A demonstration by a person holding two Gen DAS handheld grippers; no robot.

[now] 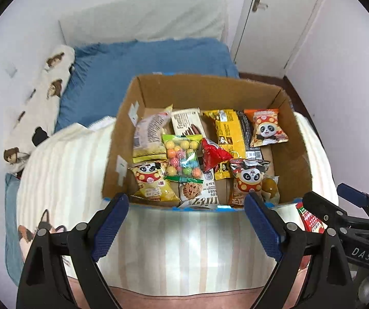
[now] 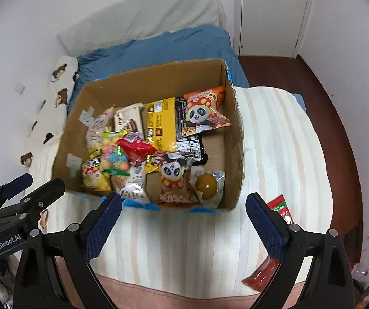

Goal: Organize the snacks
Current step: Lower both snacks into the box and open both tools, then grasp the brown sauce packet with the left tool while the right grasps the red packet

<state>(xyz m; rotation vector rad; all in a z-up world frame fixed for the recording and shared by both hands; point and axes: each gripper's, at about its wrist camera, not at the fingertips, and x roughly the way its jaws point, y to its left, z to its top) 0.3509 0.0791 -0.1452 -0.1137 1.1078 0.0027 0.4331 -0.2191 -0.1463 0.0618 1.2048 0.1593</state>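
Left gripper (image 1: 186, 200): jaws spread wide, nothing between them, hovering over the striped blanket (image 1: 184, 244) just short of the box's near wall. Right gripper (image 2: 184, 206): jaws also spread wide, empty, over the same blanket. In the left view the right tool's body reads "DAS"; in the right view the left tool's body reads "GenRobot.AI".

Red packet (image 2: 278, 206) lies on the blanket outside the box, by the right gripper's right finger; green stripe on it, print too small to read. Its long axis appears to run near-to-far; much of it is hidden by the finger.

Cardboard box (image 1: 297, 159) sits open-topped on the blanket, blue tape along the near edge. Snacks lie inside, most on the left and middle; bare floor at right.

Near row: yellow panda bag (image 1: 151, 182), cookie pack (image 1: 197, 193) with large letters only partly legible, orange panda bag (image 1: 246, 180), clear-wrapped yellow ball (image 1: 270, 188) at the right end.

Middle: gumball bag (image 1: 183, 158), long axis near-to-far, green seal toward the camera; red wrapper (image 1: 212, 152) crumpled beside it.

Far row: pale bag (image 1: 149, 136) leaning on the left wall; white bar (image 1: 187, 123) reading "Fran…", the rest unclear; yellow pack (image 1: 229, 134), long axis near-to-far; dark pack (image 1: 246, 131) beside it; another orange panda bag (image 1: 266, 128), panda upright to the camera.

Beyond the box: blue bedding (image 1: 146, 69), white headboard (image 1: 143, 20), door (image 1: 282, 13).
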